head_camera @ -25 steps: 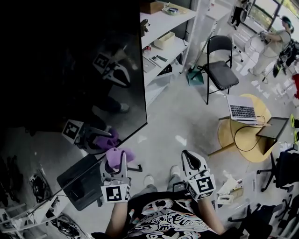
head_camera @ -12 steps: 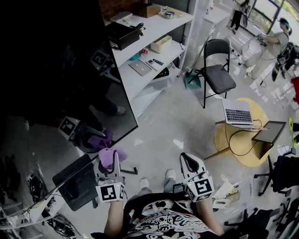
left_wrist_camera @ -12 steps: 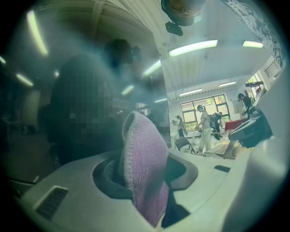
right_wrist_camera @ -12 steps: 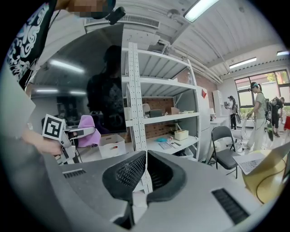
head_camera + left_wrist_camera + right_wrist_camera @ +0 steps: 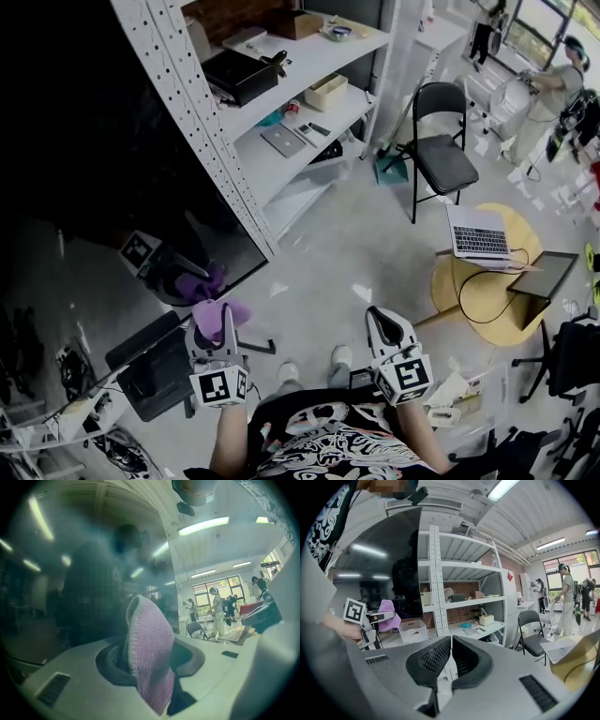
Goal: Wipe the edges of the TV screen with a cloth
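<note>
Closest to you, your left gripper (image 5: 223, 319) has its jaws pinched on the purple cloth (image 5: 216, 315). In the left gripper view the cloth (image 5: 149, 656) stands up between the pads as a folded hump and fills the gap.

Your right gripper (image 5: 380, 323) hangs level with it, well apart to the right. Its jaws are pressed nearly together with only a thin slit between them, and nothing is in them (image 5: 451, 654).

Just beyond the cloth is the TV screen (image 5: 112, 187), a big dark panel on your left. The cloth sits close to its lower edge, near the bottom right corner. You cannot tell from these views whether it touches the glass. The screen mirrors the cloth and your left gripper.

Right beside the TV's right edge rises a white shelf unit (image 5: 281, 141), its boards holding boxes and small items.

Farther off on the floor stands a black folding chair (image 5: 441, 145). Nearby, an open laptop (image 5: 480, 239) rests on a round yellow table (image 5: 469, 281).

Farthest away, a person (image 5: 553, 84) stands by the windows.
</note>
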`<action>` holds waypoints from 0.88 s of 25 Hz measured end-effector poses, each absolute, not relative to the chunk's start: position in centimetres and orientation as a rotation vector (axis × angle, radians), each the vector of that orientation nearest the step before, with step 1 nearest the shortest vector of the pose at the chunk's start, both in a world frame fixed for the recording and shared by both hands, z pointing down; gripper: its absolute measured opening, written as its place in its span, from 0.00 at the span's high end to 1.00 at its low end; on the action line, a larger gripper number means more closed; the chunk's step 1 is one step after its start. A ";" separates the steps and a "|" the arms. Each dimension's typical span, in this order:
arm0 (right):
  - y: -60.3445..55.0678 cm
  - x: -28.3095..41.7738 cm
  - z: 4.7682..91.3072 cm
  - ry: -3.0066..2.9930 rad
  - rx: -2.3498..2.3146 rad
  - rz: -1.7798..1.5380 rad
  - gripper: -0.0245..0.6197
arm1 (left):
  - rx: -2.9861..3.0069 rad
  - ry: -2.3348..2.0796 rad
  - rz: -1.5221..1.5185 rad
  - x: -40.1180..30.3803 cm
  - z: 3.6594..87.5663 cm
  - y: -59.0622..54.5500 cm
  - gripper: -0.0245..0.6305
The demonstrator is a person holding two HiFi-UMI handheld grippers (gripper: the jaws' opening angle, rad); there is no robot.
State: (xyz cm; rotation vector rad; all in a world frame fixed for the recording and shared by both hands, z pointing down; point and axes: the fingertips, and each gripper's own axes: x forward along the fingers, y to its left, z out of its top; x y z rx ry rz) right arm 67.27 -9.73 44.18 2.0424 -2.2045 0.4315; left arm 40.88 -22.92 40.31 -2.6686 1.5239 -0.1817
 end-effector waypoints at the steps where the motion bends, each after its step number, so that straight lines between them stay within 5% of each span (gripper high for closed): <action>1: -9.8 67.4 44.1 -2.209 2.037 0.429 0.91 | -2.662 1.530 -0.183 41.0 40.3 -22.9 0.70; 22: -9.8 72.1 45.0 -2.271 1.954 0.405 0.91 | -2.591 1.654 -0.107 46.0 40.1 -23.8 0.70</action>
